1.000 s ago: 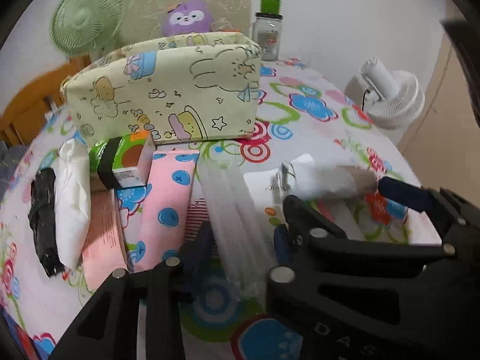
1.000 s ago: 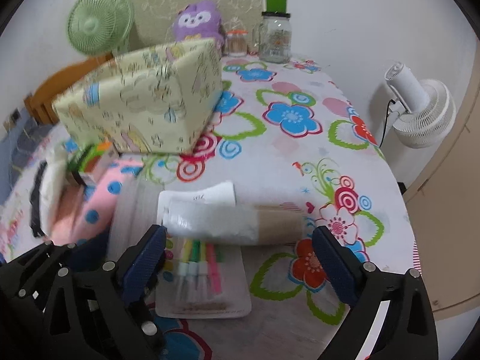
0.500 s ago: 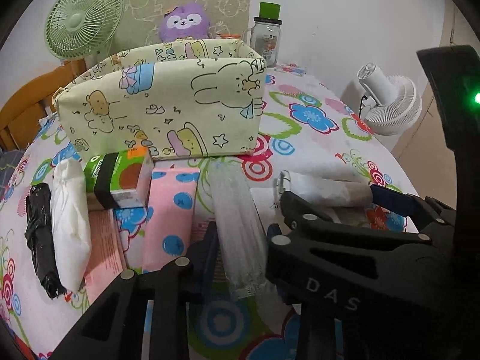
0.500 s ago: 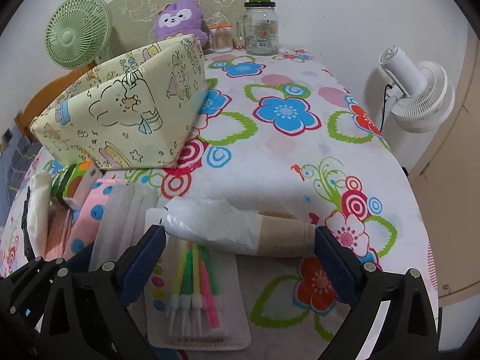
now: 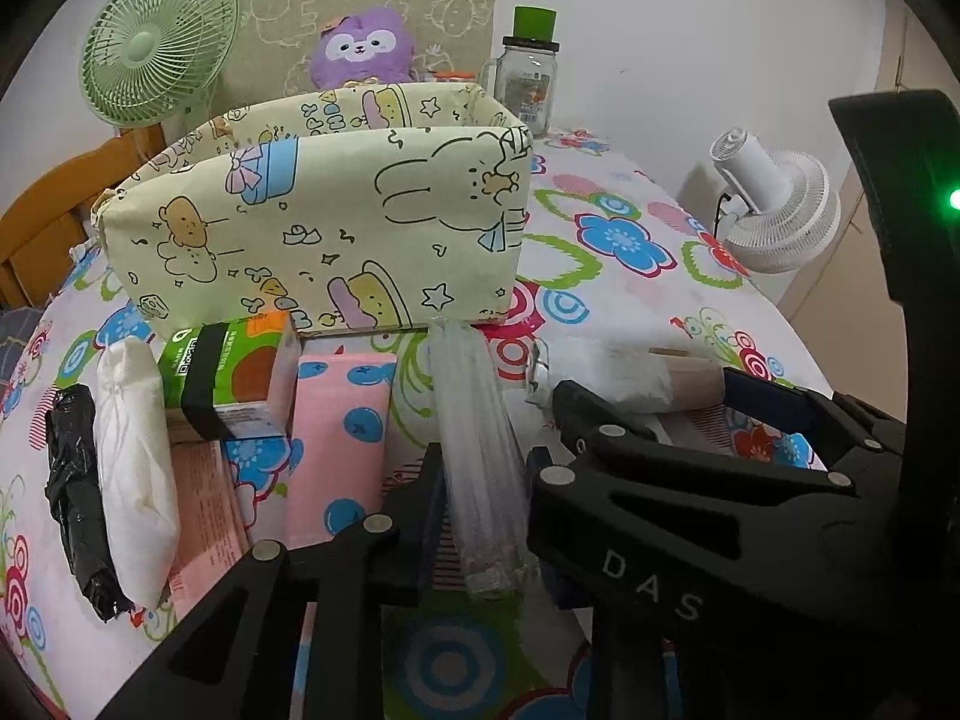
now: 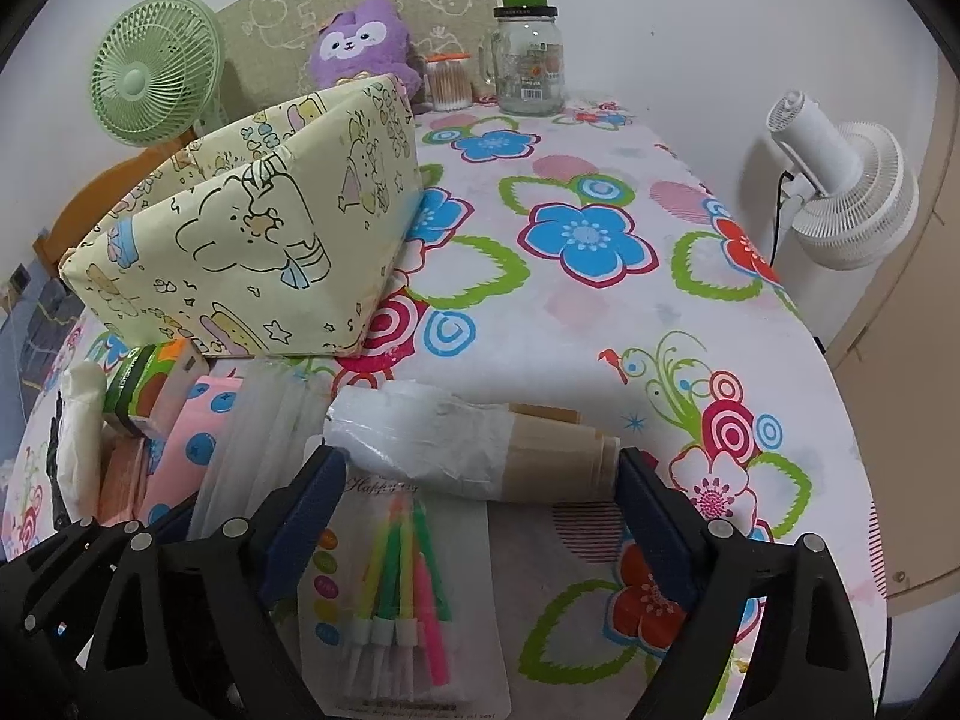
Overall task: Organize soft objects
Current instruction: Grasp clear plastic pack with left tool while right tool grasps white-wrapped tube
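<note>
1. Left tongs (image 5: 483,516) are nearly together and closing, their two black fingers flanking a long clear plastic sleeve (image 5: 477,450); the fingers appear to touch its sides near its lower end.
2. That sleeve lies lengthwise on the worktop (image 5: 630,300), its far end reaching the base of the fabric box (image 5: 324,222).
3. Right tongs (image 6: 480,474) stand wide and are closing, one blue pad at each end of a roll (image 6: 474,444) wrapped partly in white plastic, with bare brown paper at its right end.
4. The right pad sits against the brown end; the left pad is at the crinkled white end, though firm contact there cannot be told.
5. The roll lies crosswise on the worktop, just above a pack of candles (image 6: 408,594).
6. Left of the sleeve lie a pink dotted pack (image 5: 336,438), a green carton (image 5: 222,378), a white pouch (image 5: 135,462) and a black bundle (image 5: 78,498), side by side.
7. The fabric box stands open-topped behind them.
</note>
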`<state>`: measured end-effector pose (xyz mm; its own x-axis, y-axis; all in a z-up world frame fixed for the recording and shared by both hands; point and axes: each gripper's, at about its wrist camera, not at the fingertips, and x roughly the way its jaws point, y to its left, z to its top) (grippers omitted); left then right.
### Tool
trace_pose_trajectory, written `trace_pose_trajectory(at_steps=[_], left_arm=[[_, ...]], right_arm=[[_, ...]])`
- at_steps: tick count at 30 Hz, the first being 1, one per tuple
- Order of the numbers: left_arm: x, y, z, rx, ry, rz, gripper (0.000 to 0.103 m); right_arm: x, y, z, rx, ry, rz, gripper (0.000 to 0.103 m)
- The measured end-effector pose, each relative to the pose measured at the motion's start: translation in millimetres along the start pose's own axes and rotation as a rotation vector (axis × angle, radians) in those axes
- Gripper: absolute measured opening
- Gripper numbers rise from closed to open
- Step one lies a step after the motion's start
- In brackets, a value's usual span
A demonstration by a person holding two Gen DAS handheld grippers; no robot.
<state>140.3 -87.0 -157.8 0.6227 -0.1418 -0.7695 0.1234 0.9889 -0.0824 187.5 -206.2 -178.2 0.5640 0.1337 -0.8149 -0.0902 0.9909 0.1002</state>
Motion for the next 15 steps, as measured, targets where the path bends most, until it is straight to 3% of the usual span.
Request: trace_pose_trajectory(at_steps=[8, 15], left_arm=[[-8, -1, -4, 0.002, -0.007, 0.008, 0.025], [-12, -1, -8, 0.008, -0.008, 0.023, 0.025]], right_arm=[[-10, 6, -4, -0.025, -0.013, 0.026, 0.078], [-21, 15, -7, -0.076, -0.019, 0.055, 0.053]])
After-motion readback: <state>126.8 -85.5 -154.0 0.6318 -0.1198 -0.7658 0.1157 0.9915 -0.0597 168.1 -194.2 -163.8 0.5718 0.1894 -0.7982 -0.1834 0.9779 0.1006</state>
